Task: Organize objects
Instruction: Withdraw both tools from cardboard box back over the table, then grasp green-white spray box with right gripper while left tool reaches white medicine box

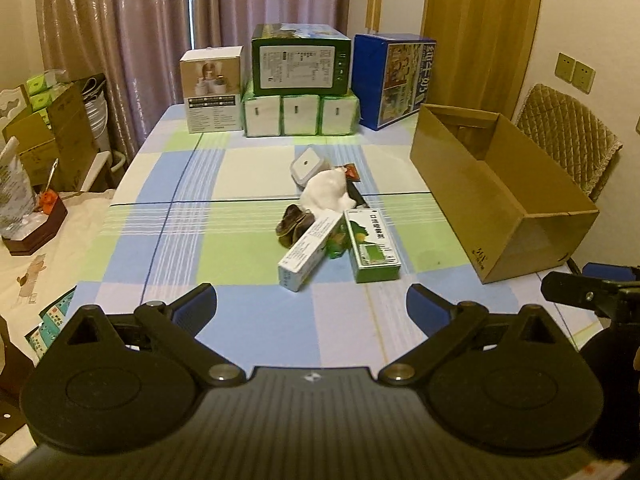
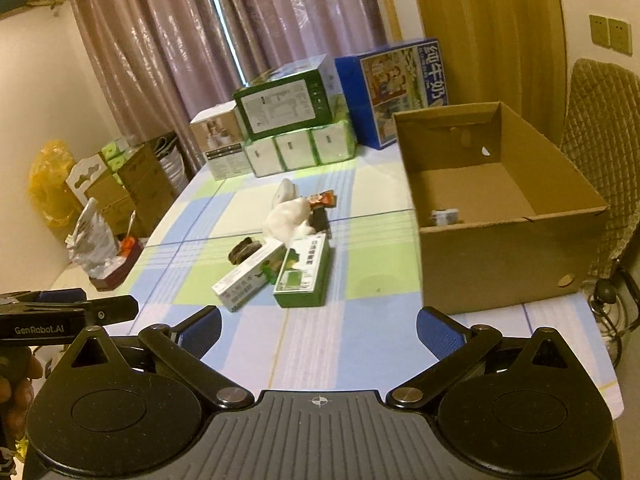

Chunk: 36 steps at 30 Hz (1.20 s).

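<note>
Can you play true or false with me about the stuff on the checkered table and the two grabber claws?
1. The cardboard box is completely empty. False: a small white item lies inside it.
2. Both grabbers are open. True: the left gripper and the right gripper each show spread fingers holding nothing.
3. The green box lies flat on the table beside the long white box. True.
4. The white fluffy thing sits inside the cardboard box. False: it is on the tablecloth in the pile.
5. The blue carton lies in the middle pile. False: it stands at the table's far end.
</note>
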{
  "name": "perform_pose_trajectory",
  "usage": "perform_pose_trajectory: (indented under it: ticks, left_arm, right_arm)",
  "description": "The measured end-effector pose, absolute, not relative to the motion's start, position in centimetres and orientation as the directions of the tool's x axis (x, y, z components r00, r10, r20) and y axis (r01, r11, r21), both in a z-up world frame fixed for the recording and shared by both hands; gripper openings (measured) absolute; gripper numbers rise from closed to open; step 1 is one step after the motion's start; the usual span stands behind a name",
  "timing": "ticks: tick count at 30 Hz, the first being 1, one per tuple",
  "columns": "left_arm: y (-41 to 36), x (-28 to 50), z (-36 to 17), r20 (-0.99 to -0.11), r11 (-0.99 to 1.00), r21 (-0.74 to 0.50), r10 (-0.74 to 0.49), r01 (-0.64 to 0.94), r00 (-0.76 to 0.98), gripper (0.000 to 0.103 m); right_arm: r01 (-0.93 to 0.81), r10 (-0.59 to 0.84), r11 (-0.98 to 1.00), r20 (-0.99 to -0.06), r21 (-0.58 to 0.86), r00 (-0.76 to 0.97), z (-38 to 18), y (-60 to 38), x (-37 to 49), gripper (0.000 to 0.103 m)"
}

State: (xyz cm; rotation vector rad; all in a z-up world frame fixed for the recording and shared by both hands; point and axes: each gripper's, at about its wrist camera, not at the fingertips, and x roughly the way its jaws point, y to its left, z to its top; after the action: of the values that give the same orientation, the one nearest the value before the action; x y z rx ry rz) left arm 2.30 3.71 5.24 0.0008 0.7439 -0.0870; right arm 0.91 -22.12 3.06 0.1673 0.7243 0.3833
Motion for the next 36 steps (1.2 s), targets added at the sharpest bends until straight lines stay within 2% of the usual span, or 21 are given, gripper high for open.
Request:
perform_pose_trajectory:
  ticks: [18, 33, 36]
  left_arm:
    - [5.9, 2.0, 4.2, -0.694, 0.998, -0.011, -0.049, 0.057, 0.718, 0.1]
    - [7.3, 10.5, 0.4, -0.734, 0.992, 0.003, -0.082, 0.125, 0.674, 0.098]
    - [7.6, 12.3, -0.7, -0.739, 0.992, 0.01, -0.078, 0.127, 0.669, 0.098]
  right_arm:
    - [-0.337, 0.421, 0.906, -0.618, 0.256, 0.664, 1.8, -18.8, 1.4, 0.101]
    - [-0.36, 0.388, 0.915, -0.648, 0.184, 0.655, -2.8, -14.8, 8.2, 0.1]
    - [-0.365, 0.385, 0.914, -0.661, 0.177, 0.644, -4.0, -13.9, 10.1, 0.093]
